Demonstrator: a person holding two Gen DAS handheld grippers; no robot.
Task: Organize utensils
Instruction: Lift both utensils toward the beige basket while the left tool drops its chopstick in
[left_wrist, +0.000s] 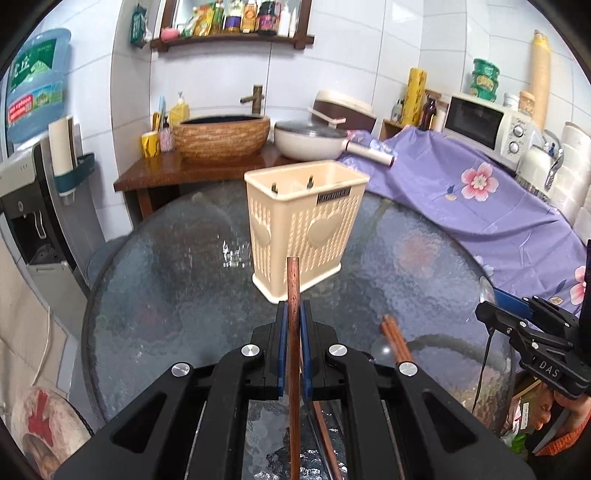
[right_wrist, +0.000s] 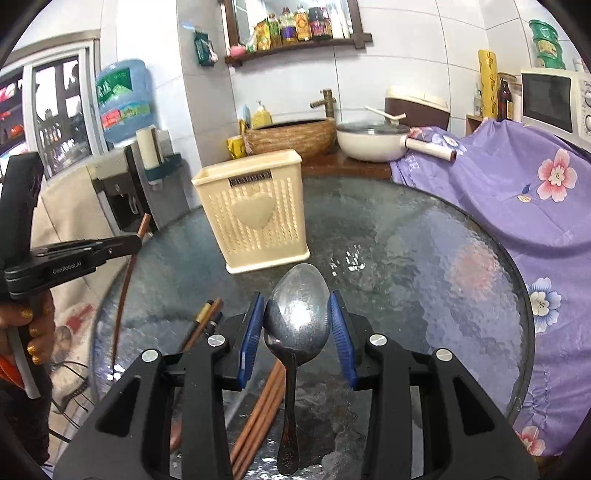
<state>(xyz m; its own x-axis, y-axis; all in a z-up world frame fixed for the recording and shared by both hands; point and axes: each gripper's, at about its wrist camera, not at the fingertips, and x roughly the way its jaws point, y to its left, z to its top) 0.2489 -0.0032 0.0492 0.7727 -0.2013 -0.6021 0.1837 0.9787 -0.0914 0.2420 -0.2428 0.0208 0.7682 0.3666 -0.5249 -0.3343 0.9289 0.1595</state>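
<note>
Your left gripper pinches one brown chopstick tight between its fingers, above the glass counter. Your right gripper clamps a metal spoon by the bowl. The beige utensil basket stands beyond; more chopsticks lie below.

Wrist fisheyes, both angled down across glass table, close behind own fingers; shared: utensil holder.

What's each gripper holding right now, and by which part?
Left gripper: a brown chopstick, pinched partway along its shaft. Right gripper: a metal spoon, clamped across its bowl.
</note>
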